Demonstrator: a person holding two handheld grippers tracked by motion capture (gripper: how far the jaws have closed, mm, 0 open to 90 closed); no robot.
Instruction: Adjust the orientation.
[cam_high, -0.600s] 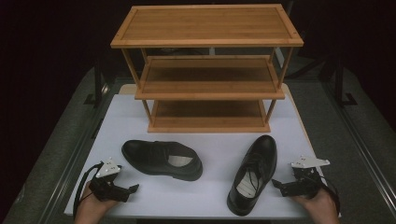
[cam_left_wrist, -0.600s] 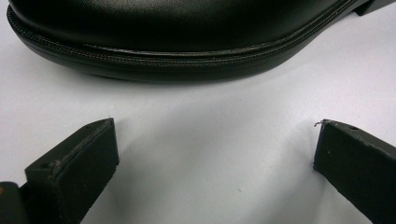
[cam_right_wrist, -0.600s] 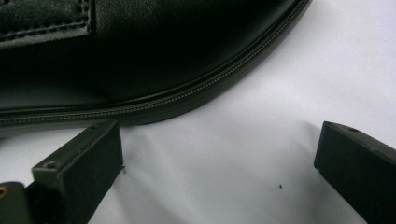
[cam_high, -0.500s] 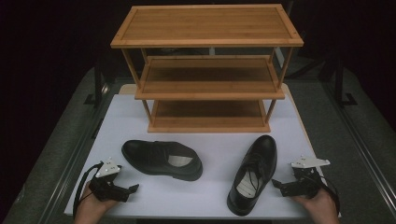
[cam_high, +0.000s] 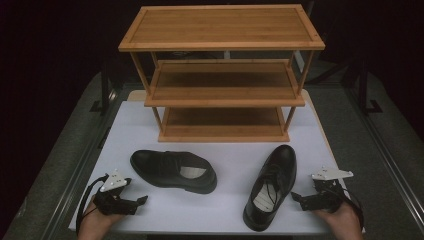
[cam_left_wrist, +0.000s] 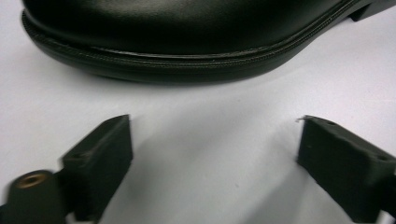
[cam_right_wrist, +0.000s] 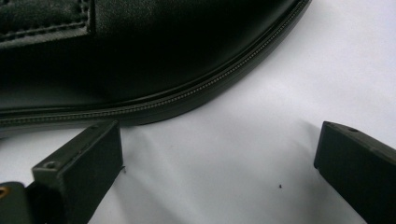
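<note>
Two black leather dress shoes lie on the white tabletop (cam_high: 225, 210). The left shoe (cam_high: 172, 171) lies crosswise with its toe toward the left. The right shoe (cam_high: 270, 185) points away toward the rack. My left gripper (cam_high: 141, 199) rests on the table just in front of the left shoe, open, with nothing between its jaws. In the left gripper view the gripper (cam_left_wrist: 212, 123) faces the shoe's rounded sole edge (cam_left_wrist: 177, 60), a short gap away. My right gripper (cam_high: 296, 196) sits beside the right shoe, open. In the right gripper view the gripper (cam_right_wrist: 219, 129) has that shoe's welt (cam_right_wrist: 154, 100) close to its left jaw.
A three-shelf bamboo shoe rack (cam_high: 222, 75) stands at the back of the table, all shelves bare. Dark metal frame rails (cam_high: 385, 150) run along both sides of the table. A hand holds each gripper at the table's front edge.
</note>
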